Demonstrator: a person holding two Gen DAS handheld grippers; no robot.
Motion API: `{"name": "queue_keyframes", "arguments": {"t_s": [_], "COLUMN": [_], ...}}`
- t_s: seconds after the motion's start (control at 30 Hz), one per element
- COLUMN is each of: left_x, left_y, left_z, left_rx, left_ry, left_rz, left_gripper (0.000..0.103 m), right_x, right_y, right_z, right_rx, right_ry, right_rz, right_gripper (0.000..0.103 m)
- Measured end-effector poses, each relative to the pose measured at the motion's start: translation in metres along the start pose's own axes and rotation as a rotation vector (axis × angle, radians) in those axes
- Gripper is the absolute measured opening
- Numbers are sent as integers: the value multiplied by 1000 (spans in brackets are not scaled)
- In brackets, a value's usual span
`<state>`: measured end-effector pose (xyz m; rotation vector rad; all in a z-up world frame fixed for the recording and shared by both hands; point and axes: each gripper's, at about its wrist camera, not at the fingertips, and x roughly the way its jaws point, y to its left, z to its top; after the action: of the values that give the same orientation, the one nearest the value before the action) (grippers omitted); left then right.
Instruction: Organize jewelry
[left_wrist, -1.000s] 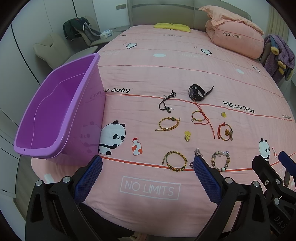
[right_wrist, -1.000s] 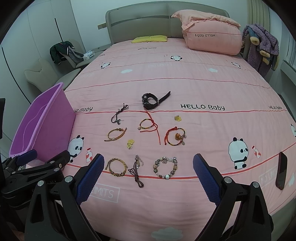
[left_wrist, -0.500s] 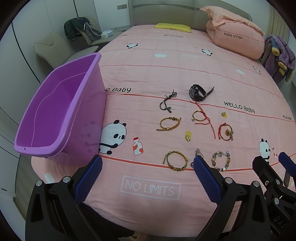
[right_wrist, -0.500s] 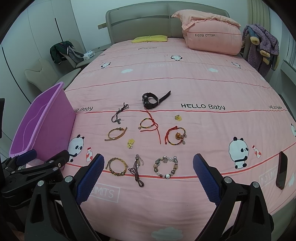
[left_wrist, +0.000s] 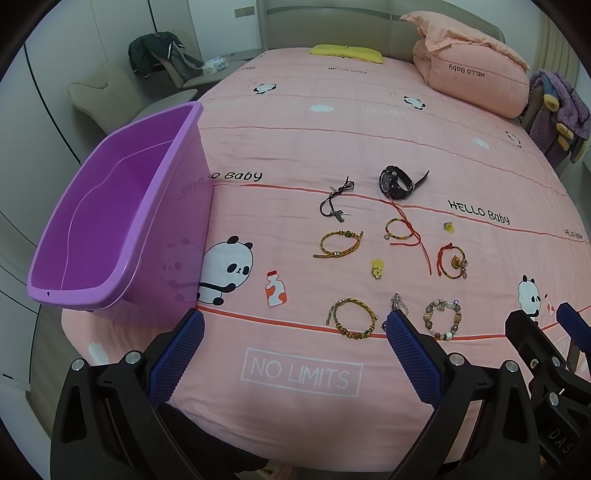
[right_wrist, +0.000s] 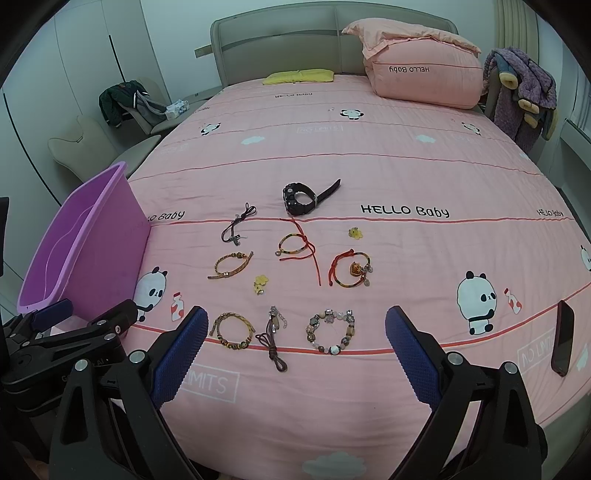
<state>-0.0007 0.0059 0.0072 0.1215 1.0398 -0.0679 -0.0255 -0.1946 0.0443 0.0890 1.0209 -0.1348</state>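
pink bed (right_wrist: 406, 166), bracelets (right_wrist: 232, 330) (watch (right_wrist: 299, 199) too), bin (left_wrist: 110, 221)

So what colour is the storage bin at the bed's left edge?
Purple; the bin shows best in the left wrist view, where its inside looks empty.

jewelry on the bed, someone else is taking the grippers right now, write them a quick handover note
Left gripper: open, empty, hovering at the bed's near edge.
Right gripper: open, empty, hovering beside it.
Purple bin: on the bed to the left, nothing visible inside.
Jewelry: black watch, bracelets including the beaded bracelet, cords and small yellow charms, all spread on the pink bedspread.
Done: nothing moved yet.
Left: every piece, presumably into the bin.
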Motion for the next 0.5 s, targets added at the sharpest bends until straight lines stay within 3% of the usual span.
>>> {"name": "queue_keyframes", "arguments": {"t_s": [0.5], "left_x": [19], "left_y": [2], "left_z": [-8], "left_rx": [3], "left_ry": [18], "left_rz": [9], "left_gripper": [97], "right_x": [18], "right_y": [-14], "right_z": [-16], "right_rx": [15], "right_ry": [12], "right_rz": [16], "right_gripper": [92]}}
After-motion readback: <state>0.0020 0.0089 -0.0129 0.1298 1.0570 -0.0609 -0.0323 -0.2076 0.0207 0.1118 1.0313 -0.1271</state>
